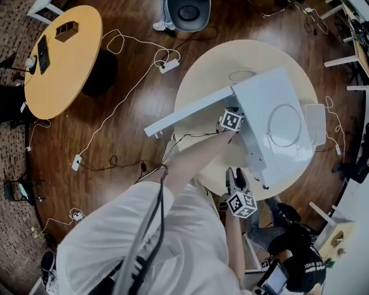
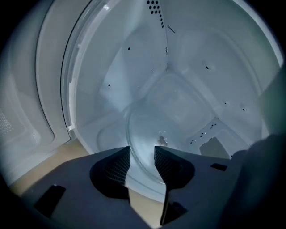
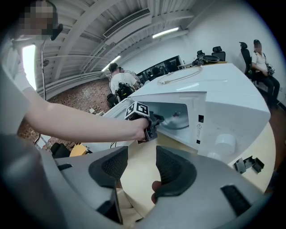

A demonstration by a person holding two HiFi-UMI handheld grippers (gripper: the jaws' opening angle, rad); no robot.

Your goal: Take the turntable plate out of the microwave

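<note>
Grey-padded, the right gripper [image 3: 140, 154] hangs by the near edge of the round table [image 1: 202, 75], jaws apart on nothing. Farther in, the left gripper [image 2: 142, 154] reaches into the white microwave [image 1: 259, 98], jaws parted. Only its own view shows the near rim of the turntable plate [image 2: 149, 132] in that gap. The plate is clear round glass inside the cavity, which the head view hides under the casing.

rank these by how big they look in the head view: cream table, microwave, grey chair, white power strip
1. cream table
2. microwave
3. grey chair, cut off by the frame edge
4. white power strip
</note>
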